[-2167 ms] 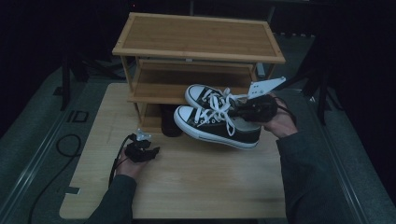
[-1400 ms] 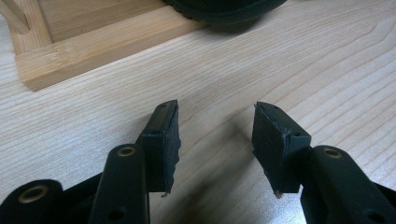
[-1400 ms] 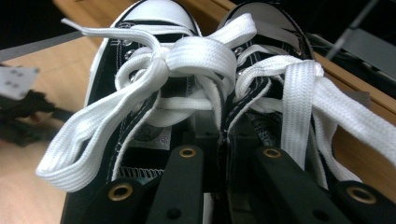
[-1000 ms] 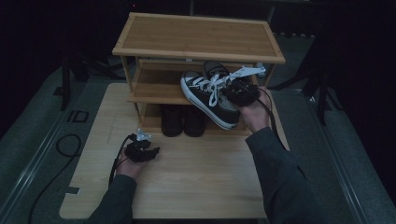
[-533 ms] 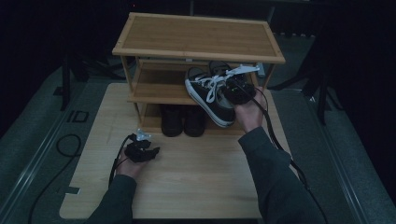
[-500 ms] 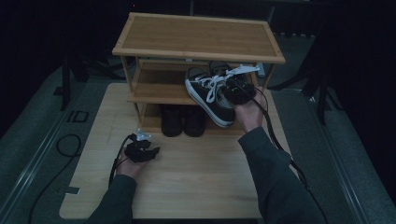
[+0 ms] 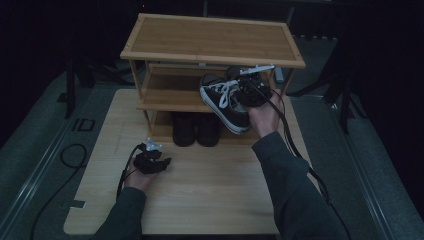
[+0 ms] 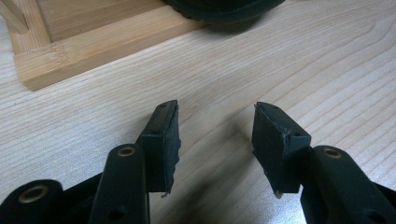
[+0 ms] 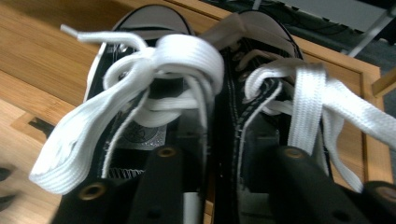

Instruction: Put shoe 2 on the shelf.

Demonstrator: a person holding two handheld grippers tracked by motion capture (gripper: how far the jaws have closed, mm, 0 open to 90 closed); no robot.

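The 2 sneakers [image 7: 227,102] sit side by side on the right end of the rack's [image 7: 210,42] middle shelf [image 7: 170,95], heels overhanging its near edge, so the placing looks nearly done. The right gripper [image 7: 250,92] has each of its 2 fingers down inside a sneaker, the adjoining inner walls between them; they have just been opening, and I cannot quite tell whether they still pinch. What remains is letting go and drawing back. On the bottom shelf stands a dark pair [image 7: 195,129]. The left gripper [image 7: 150,161] rests on the tabletop [image 7: 210,185] at near left, fingers [image 8: 163,135] spread and empty.
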